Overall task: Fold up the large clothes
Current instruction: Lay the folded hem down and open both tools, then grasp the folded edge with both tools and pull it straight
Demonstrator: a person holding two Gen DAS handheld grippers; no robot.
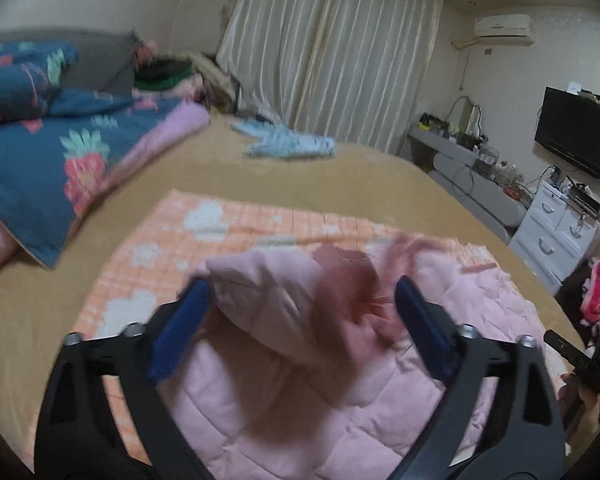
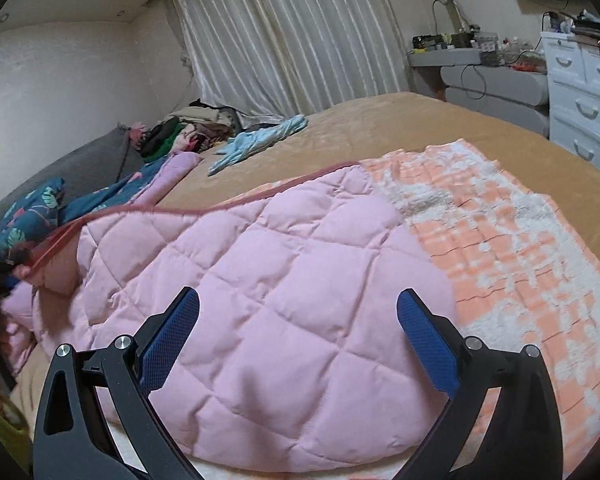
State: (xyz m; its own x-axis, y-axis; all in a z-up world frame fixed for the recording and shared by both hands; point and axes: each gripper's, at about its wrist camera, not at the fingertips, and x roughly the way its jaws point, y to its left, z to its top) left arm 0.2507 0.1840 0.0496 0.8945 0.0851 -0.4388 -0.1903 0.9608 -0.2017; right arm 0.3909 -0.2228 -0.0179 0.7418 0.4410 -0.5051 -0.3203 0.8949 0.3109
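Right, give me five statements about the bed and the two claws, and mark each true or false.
1. The pink quilted garment lies on an orange-and-white blanket. True.
2. The left claw is clamped on the garment. False: its jaws stand open, no pad pressing.
3. The right claw is open. True.
4. A light blue garment lies farther up the bed, near the curtains. True.
5. The television stands on the bed. False: it hangs on the wall.
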